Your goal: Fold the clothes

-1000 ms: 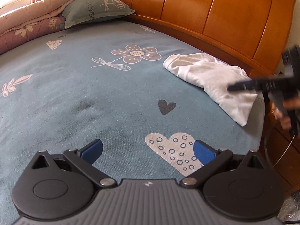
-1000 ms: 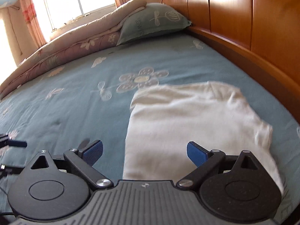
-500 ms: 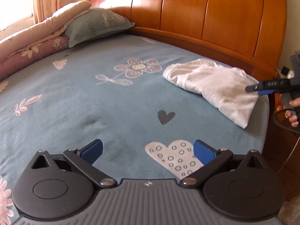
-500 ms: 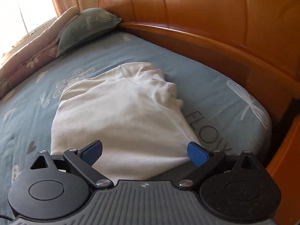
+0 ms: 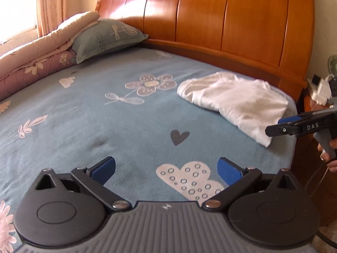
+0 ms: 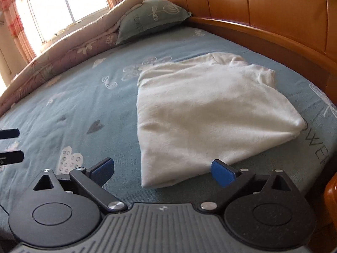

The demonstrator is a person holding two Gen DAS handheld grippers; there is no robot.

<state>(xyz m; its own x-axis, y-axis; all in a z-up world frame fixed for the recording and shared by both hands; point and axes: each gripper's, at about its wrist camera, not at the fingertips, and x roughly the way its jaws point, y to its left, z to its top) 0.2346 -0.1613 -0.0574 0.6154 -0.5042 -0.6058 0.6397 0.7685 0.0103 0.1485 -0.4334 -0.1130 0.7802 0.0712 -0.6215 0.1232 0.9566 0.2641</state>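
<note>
Right wrist view: my right gripper (image 6: 163, 169) hangs spread and empty at the near edge of the white garment (image 6: 202, 109), bunched on the bedsheet (image 6: 63, 105). Left gripper (image 5: 166, 166) likewise spread, empty. Cloth looks soft, light; I would pinch a near corner.

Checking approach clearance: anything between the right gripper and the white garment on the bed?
Nothing visible. In the right wrist view the right gripper is open just short of the near edge of the white garment, with only bare blue bedsheet between. The left gripper is open over empty sheet, off to the side.
</note>
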